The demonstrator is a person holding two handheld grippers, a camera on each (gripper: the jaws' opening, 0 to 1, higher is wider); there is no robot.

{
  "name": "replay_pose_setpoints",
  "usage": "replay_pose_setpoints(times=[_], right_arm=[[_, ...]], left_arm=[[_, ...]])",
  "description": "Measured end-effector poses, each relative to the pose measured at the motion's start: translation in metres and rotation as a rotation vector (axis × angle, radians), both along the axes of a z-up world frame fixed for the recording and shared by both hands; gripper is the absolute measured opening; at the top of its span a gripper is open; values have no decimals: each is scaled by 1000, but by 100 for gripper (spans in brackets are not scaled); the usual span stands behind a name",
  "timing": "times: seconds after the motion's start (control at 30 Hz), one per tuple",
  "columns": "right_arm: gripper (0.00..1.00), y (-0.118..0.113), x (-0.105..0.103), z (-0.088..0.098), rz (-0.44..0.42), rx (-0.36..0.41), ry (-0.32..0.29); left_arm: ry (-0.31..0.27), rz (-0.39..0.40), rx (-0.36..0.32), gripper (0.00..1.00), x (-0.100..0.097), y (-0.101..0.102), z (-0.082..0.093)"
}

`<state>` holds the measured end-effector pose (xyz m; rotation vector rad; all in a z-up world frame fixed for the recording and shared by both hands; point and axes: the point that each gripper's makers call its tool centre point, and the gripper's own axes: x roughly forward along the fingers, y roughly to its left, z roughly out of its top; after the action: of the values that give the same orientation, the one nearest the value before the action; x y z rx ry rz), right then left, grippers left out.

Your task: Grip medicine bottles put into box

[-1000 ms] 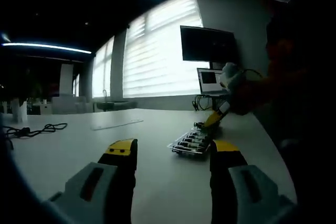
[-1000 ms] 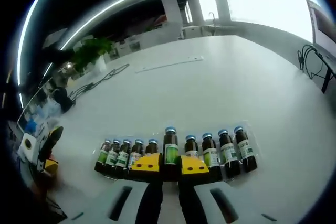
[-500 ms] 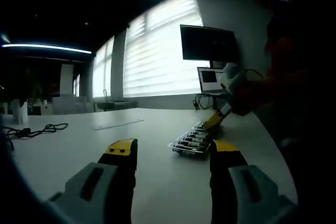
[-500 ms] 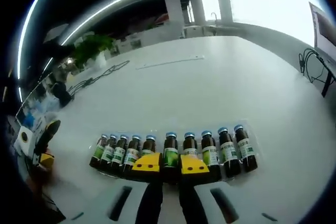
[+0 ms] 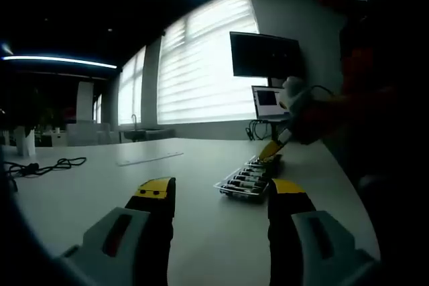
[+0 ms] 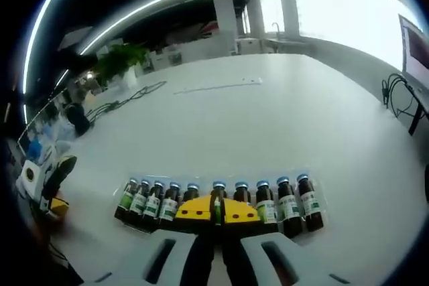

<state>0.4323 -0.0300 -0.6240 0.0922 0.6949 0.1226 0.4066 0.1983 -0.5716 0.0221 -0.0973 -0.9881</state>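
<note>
A clear tray [image 6: 322,222] lies on the white table [image 6: 268,125] and holds a row of several dark medicine bottles with blue caps and green labels. My right gripper [image 6: 216,211] is shut on the middle bottle [image 6: 217,192], which stands in line with its neighbours. In the left gripper view the same tray [image 5: 242,183] lies ahead and to the right, and the right gripper [image 5: 273,149] reaches down to its far end, held by a gloved hand [image 5: 293,98]. My left gripper [image 5: 221,192] hovers open over the table, short of the tray, with nothing between its jaws.
A black cable [image 6: 127,98] and a thin flat strip [image 6: 218,86] lie far across the table. A monitor [image 5: 265,55] and a laptop [image 5: 268,102] stand past the tray, with cords [image 6: 395,78] near that edge. A plant [image 6: 117,61] stands in the background.
The gripped bottle, which stood higher than the row a second ago, has come down level with the other caps. The right jaws look closer together. The left gripper has held still.
</note>
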Motion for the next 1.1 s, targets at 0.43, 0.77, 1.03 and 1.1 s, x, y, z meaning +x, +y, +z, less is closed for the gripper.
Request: replay_pose_setpoints(times=[0.43,0.77,1.03,1.1], right_arm=[[0,-1,-3,-7,11,-55,4],[0,2,-5,-6,39,-121,-39],[0,1,-7,-5,38,-93,-48],[0,1,-6,-5,33,-62,-54]], left_arm=[[7,-1,-4,48,1,1,-1],[8,-5,-4,48,2,3,-3],[4,-8,3,48,2,3,-4],[3,-12,11,48,0,1,-4]])
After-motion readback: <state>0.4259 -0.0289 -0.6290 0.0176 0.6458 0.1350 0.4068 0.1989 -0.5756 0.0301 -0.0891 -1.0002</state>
